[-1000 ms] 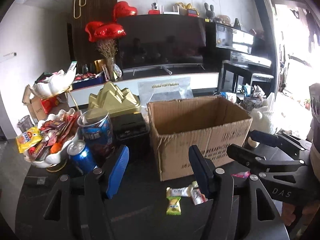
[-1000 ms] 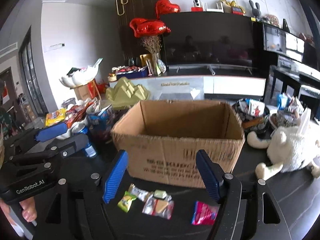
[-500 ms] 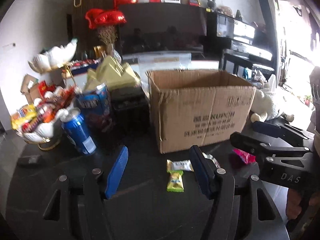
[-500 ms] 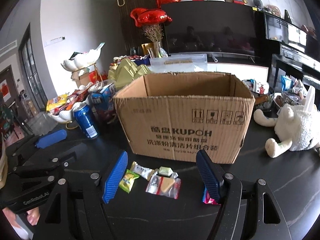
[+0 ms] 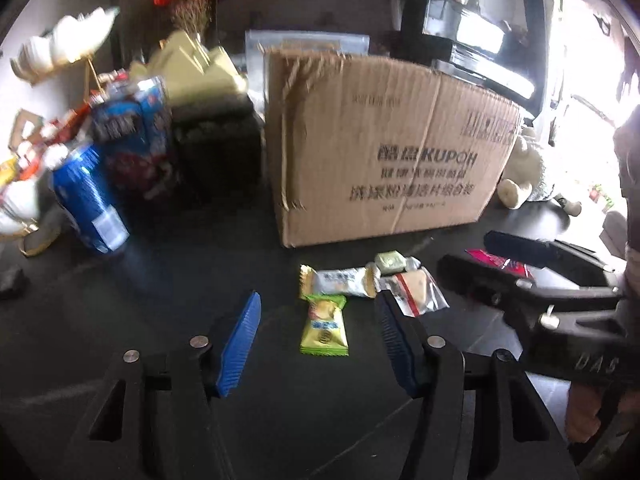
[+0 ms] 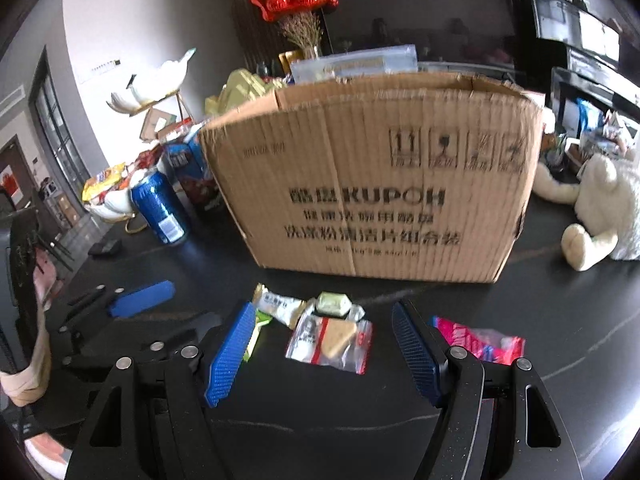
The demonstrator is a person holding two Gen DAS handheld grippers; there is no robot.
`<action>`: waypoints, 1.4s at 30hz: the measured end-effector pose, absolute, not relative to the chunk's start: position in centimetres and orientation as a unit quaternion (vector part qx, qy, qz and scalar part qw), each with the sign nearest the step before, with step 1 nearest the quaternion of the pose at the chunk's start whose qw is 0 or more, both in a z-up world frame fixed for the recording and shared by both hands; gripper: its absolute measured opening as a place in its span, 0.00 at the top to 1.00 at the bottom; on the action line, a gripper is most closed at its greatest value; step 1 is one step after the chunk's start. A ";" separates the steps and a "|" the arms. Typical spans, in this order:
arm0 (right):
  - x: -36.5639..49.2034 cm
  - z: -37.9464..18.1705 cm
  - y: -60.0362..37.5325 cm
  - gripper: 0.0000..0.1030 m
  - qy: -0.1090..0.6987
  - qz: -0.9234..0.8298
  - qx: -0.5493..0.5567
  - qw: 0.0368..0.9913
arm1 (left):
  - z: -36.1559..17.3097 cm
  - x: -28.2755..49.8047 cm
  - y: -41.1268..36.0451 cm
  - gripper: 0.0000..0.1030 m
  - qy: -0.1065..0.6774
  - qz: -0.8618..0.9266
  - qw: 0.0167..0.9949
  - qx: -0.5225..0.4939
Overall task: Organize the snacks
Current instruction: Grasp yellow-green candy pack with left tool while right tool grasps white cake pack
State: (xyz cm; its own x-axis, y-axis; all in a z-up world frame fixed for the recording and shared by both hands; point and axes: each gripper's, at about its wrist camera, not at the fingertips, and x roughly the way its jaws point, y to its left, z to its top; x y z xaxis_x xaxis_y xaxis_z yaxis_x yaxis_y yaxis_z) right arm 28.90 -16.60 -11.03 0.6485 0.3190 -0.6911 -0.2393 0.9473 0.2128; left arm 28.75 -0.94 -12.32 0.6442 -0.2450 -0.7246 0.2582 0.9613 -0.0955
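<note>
I am holding the left gripper low over the dark table, its blue pads spread wide with nothing between them but the yellow-green snack packet, which is lying flat on the table in the gap, touched by neither pad. Just ahead of that packet a white wrapper with gold ends is lying crosswise, and ahead and to the right of it a small pale green packet is sitting close to the cardboard box, which is standing upright straight ahead of both grippers. A clear bag with a tan wedge inside is lying just off the left gripper's right pad. I am keeping the right gripper low as well, its blue fingers wide apart, and that same clear bag is lying between them without contact. The pale green packet is sitting just beyond it, toward the box. The white wrapper is lying ahead near the left finger, and the yellow-green packet is mostly hidden behind that finger. A pink packet is lying outside the right finger. Ahead and to the left of the left gripper a blue can is standing upright; a white plush toy is lying off to the right of the box.
</note>
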 end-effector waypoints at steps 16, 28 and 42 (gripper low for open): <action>30.0 -13.7 -16.2 0.30 0.421 0.153 0.055 0.892 | -15.4 30.8 -2.2 0.64 0.430 -0.150 0.890 0.006; 30.6 -14.6 -16.1 0.30 0.430 0.158 0.062 0.887 | -15.4 30.9 -2.1 0.78 0.439 -0.135 0.888 0.017; 31.3 -16.1 -14.2 0.30 0.434 0.166 0.030 0.885 | -12.9 30.6 0.5 0.78 0.417 -0.111 0.902 -0.011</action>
